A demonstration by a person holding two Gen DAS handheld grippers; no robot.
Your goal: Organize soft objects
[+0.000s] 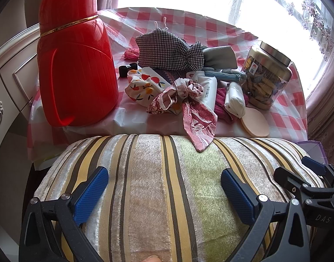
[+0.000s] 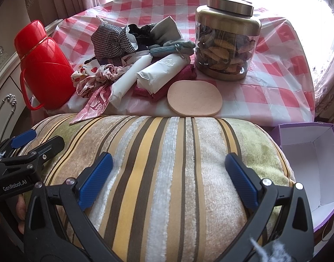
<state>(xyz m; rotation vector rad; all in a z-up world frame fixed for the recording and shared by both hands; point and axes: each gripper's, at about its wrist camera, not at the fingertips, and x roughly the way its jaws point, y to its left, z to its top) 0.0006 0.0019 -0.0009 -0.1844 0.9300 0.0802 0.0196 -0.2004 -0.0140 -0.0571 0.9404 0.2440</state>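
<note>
Jaws of both the left gripper (image 1: 164, 193) and right gripper (image 2: 169, 180) spread wide apart. A striped cushion (image 1: 158, 174) lies between and beneath each pair, touching the counter (image 2: 276, 83) edge.

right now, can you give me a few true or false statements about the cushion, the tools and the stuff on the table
1. Both the left tool and the right tool are open over the striped cushion. True.
2. The red thermos lies on its side. False: it stands upright on the checked tablecloth.
3. The purple box beside the cushion is full of socks. False: it is empty.
4. The glass jar has its metal lid on. True.
5. A tail of the red patterned scarf hangs over onto the cushion. True.
6. The peach oval pad sits on top of the jar. False: it lies flat on the tablecloth.
</note>
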